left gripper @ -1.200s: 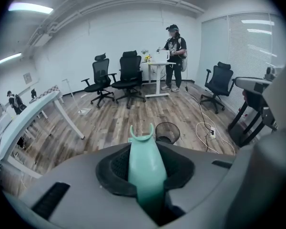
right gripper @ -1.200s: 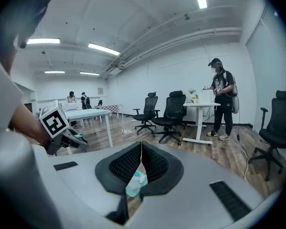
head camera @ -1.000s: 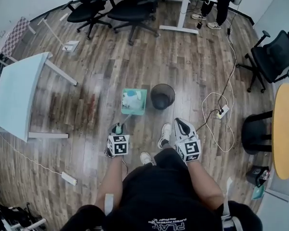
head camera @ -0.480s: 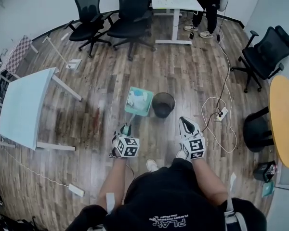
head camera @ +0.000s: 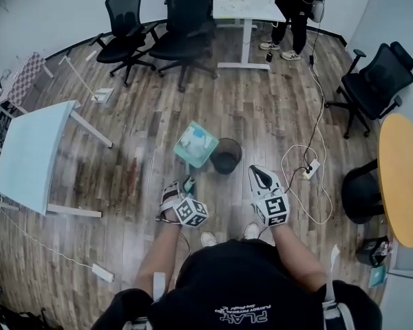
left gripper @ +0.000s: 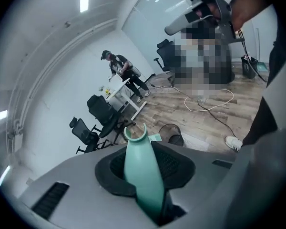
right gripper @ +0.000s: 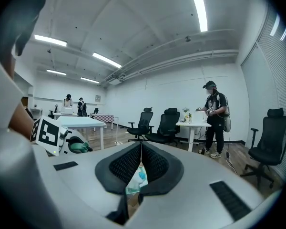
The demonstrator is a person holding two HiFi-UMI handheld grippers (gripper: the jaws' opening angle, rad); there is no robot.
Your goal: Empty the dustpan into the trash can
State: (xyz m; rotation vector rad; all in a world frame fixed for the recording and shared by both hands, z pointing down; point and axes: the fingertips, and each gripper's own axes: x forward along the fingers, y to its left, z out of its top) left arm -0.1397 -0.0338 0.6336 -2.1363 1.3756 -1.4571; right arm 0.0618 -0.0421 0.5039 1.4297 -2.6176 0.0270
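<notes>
One handle (left gripper: 142,171) is clamped by the left gripper (head camera: 186,184). From it the dustpan (head camera: 195,144) is carried lengthwise ahead, its pan tilted just left of the trash can (head camera: 226,155). The right gripper (head camera: 257,172), jaws together and empty, is held beside the can.

You are looking down on a brown wooden plank floor (head camera: 261,102). A pale blue rectangular table (head camera: 27,150) is standing at the left edge. A person (head camera: 296,9) is working beside a white desk (head camera: 242,5) at the top. A white power strip (head camera: 310,168) is lying right of centre.
</notes>
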